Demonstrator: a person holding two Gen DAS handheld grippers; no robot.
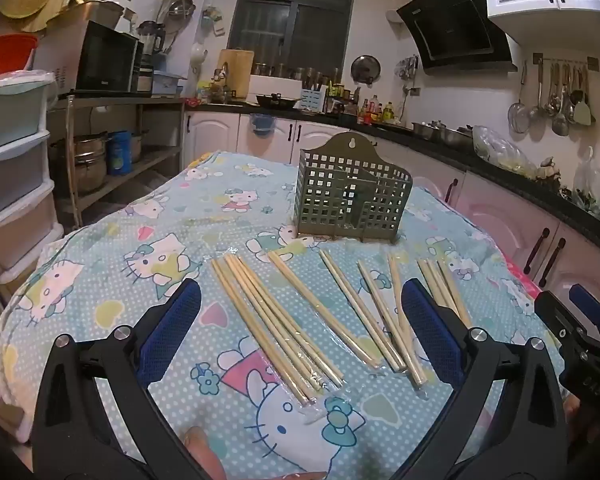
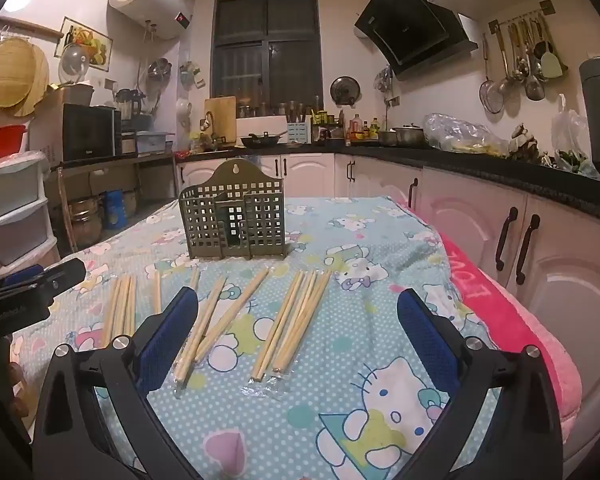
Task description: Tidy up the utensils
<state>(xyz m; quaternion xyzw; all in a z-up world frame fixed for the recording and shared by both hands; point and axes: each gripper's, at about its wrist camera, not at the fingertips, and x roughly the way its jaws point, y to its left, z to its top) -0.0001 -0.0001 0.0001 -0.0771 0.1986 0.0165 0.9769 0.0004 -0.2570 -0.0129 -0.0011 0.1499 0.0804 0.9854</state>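
**Chopsticks waiting, holder standing by**

Both the left tongs (image 1: 300,332) and right tongs (image 2: 298,330) are being held spread wide, nothing pinched. One bundle is best being taken mid-length, squarely. Pale wooden chopsticks (image 1: 276,320) are lying fanned mid-counter (image 1: 100,240), some plastic-wrapped, before the olive perforated holder (image 1: 354,196).

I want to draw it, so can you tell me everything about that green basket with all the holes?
The utensil holder is olive green, probably plastic, its walls a grid of square holes. A taller arched back has a keyhole slot for hanging. Dividers inside split it into compartments, which look empty. It stands upright on the cartoon-cat tablecloth, just behind the rows of chopsticks. Nothing else touches it.
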